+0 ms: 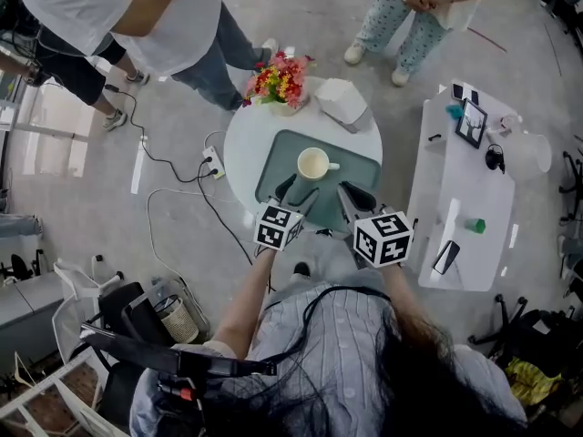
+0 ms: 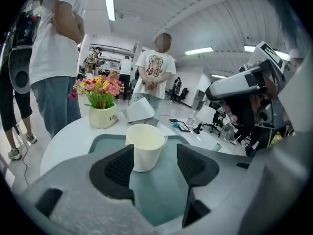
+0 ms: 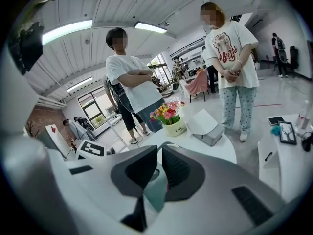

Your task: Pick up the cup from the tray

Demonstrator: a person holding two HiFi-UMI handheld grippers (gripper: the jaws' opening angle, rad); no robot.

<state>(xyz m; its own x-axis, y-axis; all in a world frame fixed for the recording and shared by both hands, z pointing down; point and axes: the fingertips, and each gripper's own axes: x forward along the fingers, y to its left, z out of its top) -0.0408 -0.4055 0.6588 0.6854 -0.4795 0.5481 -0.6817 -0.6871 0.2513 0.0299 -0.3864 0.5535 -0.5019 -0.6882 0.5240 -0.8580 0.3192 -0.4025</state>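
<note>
Left tongs point(image 2: 154, 163): I am holding them released, jaws standing apart, nothing pressed between the pads.
Right tongs point(image 3: 159, 168): I am holding them clenched and empty above the near edge of the tray point(image 1: 273, 167).
Cup point(image 2: 145, 148): it is standing upright on the tray just ahead of my left jaws, closer to the left pad than to the right one and not gripped.
Risk at the cup: I am judging the approach off-centre; closing from here could push the cup sideways or tip it before both pads are biting.
Risk at the handle: it is pointing towards my right side, so a jaw catching it could twist the cup.
Table point(image 1: 241, 144): it is carrying the tray.
Flowers point(image 1: 278, 80): they are sitting beyond the tray; a shoved cup could be sliding their way.
</note>
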